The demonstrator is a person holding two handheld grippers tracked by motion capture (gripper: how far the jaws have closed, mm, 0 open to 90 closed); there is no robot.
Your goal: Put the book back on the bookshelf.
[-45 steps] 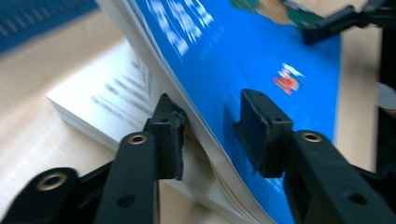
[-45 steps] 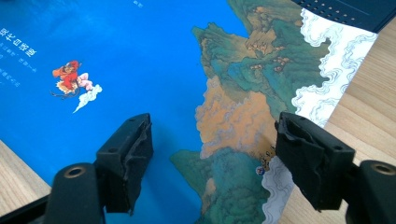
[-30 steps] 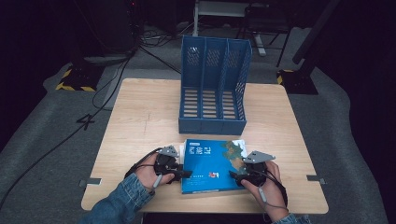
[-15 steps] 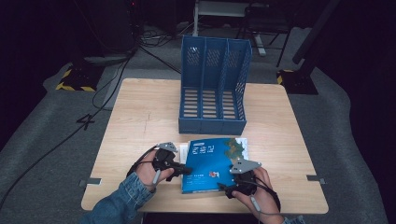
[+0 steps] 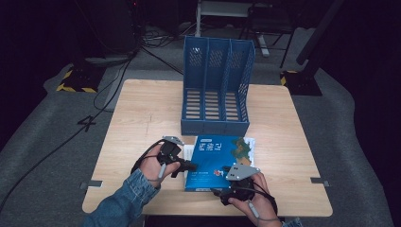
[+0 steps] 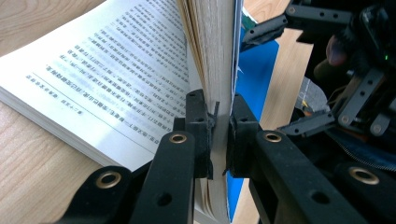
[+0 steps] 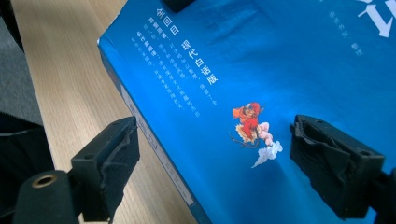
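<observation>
A blue-covered book lies on the wooden table, just in front of the file rack. My left gripper is at the book's left edge. In the left gripper view it is shut on the cover and a thick sheaf of pages, lifted edge-on, and printed pages lie open to the left. My right gripper is at the book's front right corner. In the right gripper view it is open wide over the blue cover, one jaw off the book's edge.
A blue three-slot file rack stands upright at the middle back of the table, open slots facing me. The table's front edge runs close under both hands. Cables lie on the grey floor at the left.
My right gripper has left the book's right edge and drawn back toward me to its front right corner. My left gripper stays at the left edge.
</observation>
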